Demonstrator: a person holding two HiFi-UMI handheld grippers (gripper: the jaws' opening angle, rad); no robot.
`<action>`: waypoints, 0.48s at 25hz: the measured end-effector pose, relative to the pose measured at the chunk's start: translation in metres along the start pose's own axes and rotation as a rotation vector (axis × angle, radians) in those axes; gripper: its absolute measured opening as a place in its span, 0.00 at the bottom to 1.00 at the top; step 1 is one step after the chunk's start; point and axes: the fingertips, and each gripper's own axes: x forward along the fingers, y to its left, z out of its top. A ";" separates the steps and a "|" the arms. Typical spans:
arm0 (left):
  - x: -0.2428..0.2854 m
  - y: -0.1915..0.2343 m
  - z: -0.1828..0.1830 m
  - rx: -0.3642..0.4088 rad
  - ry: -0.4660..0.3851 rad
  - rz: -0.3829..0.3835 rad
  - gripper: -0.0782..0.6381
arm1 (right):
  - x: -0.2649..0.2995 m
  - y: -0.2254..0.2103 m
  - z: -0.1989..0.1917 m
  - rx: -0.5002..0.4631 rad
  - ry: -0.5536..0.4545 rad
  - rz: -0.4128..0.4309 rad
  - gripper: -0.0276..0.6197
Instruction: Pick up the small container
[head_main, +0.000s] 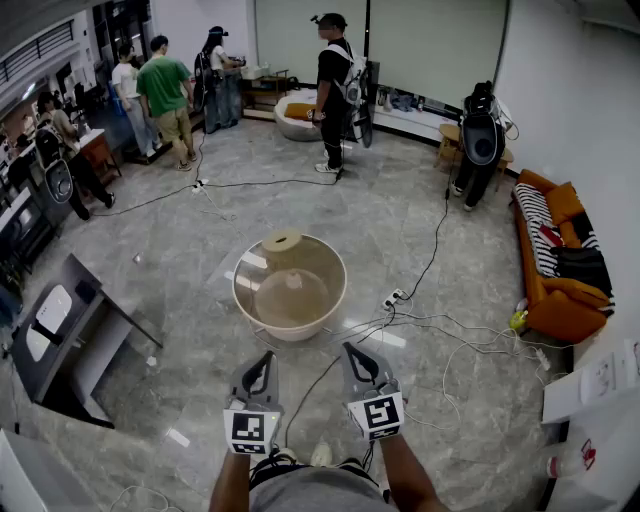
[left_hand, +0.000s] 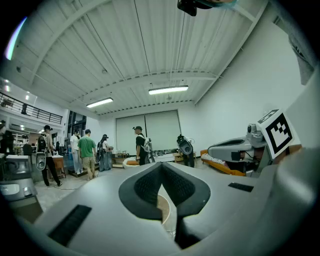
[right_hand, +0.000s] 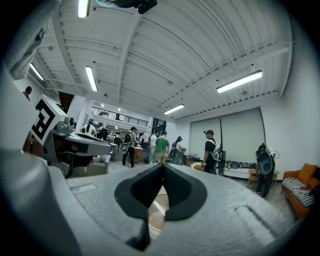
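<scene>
The grey floor (head_main: 420, 230) stretches wide, with people (head_main: 163, 85) standing at its far side and an orange sofa (head_main: 560, 260) against the right wall, and a round, tub-like table (head_main: 290, 328) sits in the middle of it. The person holds the left claw (head_main: 264, 357) and the right claw (head_main: 352, 349) level and side by side, short of the table, each with its jaws closed tip to tip on nothing. The container (head_main: 282, 241), a short tan cylinder, stands at the table's far edge, well apart from both claws.
</scene>
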 end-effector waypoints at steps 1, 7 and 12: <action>0.001 -0.001 0.000 -0.001 -0.003 0.000 0.13 | 0.000 -0.001 -0.002 0.004 -0.001 0.001 0.04; 0.008 0.001 -0.004 -0.008 -0.010 0.009 0.13 | 0.008 -0.002 -0.009 -0.002 0.004 0.000 0.04; 0.021 0.008 -0.006 -0.015 -0.009 0.016 0.13 | 0.024 -0.005 -0.010 0.003 0.011 0.023 0.04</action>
